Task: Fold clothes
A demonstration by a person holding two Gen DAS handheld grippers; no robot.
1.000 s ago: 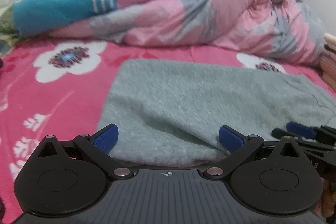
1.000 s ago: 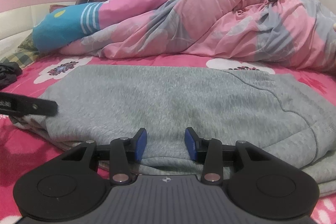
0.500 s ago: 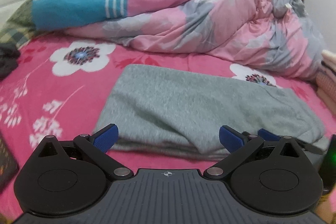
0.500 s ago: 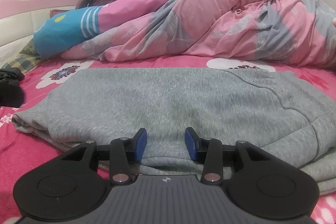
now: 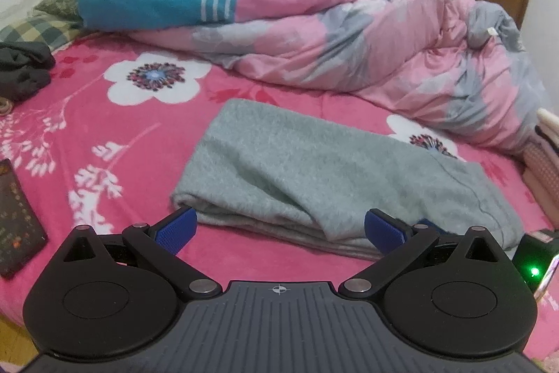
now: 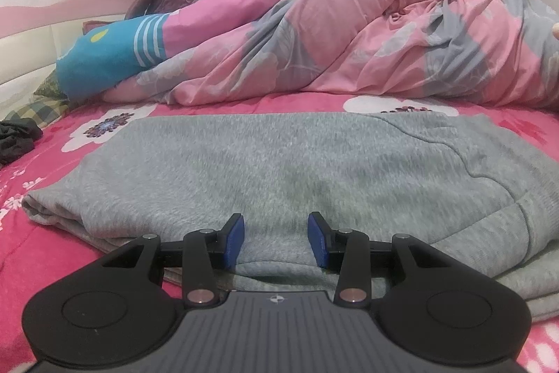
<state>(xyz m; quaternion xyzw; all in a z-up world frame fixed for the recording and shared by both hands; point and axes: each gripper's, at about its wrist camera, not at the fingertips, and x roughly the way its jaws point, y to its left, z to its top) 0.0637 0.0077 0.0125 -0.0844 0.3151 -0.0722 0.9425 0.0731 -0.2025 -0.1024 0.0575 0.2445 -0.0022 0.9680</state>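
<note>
Grey garment [image 5: 314,177] folded, bedspread [image 5: 104,135] open leftward

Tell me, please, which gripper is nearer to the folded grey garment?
Right. The right gripper sits at the grey garment's near edge, fabric bunched between its pads. The left gripper is open above its corner, holding nothing.

Rumpled pink-and-grey quilt [image 5: 367,51] across a pink flowered bedsheet [image 5: 104,128], dark remote [image 5: 15,219] at its edge.

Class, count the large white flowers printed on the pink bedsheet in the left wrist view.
2: one white flower left of the folded grey fleece garment, another partly behind it. The quilt may hide more.
</note>
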